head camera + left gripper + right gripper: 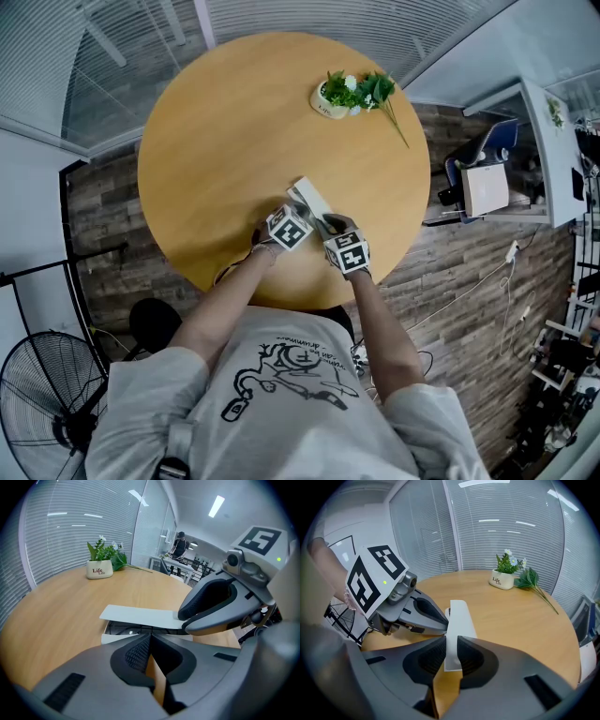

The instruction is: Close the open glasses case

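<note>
A white glasses case (307, 199) lies near the front edge of the round wooden table (225, 122). Its lid (138, 616) hovers half open over the base (115, 637), with dark contents visible in the slot between. My right gripper (450, 646) is shut on the near end of the lid (458, 620); in the left gripper view its jaws (187, 618) pinch the lid's right end. My left gripper (150, 637) is shut with nothing between its jaws, its tips close against the case's side wall. In the head view the left gripper (302, 216) and the right gripper (326, 225) meet at the case.
A small white pot of green plants (330, 98) stands at the table's far side, with a loose stem (394, 117) lying beside it. A floor fan (37, 394) stands at lower left. Glass walls with blinds (501, 522) surround the table.
</note>
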Action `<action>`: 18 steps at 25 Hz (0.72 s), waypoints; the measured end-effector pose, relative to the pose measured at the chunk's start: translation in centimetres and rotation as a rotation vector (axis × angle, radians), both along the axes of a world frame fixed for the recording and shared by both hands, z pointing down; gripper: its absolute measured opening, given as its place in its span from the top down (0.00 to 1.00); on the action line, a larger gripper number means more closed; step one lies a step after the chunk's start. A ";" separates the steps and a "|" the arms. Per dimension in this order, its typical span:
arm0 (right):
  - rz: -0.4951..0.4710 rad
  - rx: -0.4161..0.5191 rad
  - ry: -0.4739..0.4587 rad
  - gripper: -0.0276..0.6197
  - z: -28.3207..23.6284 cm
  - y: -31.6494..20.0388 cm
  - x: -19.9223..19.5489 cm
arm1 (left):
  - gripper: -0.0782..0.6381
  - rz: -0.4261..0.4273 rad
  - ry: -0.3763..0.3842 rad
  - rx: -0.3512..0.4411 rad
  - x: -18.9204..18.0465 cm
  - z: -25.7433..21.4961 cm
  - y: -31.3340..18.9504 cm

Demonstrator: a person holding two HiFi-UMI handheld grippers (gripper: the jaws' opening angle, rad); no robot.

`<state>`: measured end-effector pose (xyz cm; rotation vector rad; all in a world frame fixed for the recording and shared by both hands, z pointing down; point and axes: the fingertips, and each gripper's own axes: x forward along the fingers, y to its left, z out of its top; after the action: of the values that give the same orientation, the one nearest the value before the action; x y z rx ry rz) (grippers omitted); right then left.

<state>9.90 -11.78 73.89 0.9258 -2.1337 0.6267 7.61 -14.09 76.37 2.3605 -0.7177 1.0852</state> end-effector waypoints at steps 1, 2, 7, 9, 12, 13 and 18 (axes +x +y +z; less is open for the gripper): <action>-0.001 0.000 0.000 0.83 0.0 0.0 -0.1 | 0.87 0.000 0.000 0.001 0.0 0.0 0.0; -0.002 -0.001 0.001 0.83 0.0 0.0 -0.1 | 0.87 0.000 0.002 0.001 0.0 -0.1 0.0; -0.002 -0.007 0.003 0.83 0.1 0.3 -0.3 | 0.87 -0.001 0.003 -0.001 -0.1 -0.1 0.1; -0.002 -0.012 0.001 0.83 0.2 0.4 -0.4 | 0.87 -0.007 0.005 -0.008 -0.1 -0.1 0.1; 0.005 -0.017 -0.004 0.83 0.3 0.5 -0.5 | 0.87 -0.013 -0.003 -0.014 -0.2 -0.1 0.1; 0.007 -0.017 -0.005 0.83 0.3 0.4 -0.5 | 0.87 -0.013 -0.008 -0.013 -0.2 -0.1 0.0; 0.002 -0.020 0.000 0.83 0.3 0.4 -0.6 | 0.87 -0.015 -0.021 -0.022 -0.2 -0.1 0.0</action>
<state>9.29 -11.38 74.18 0.9168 -2.1234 0.6475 7.38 -14.07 76.28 2.3246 -0.7264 1.1071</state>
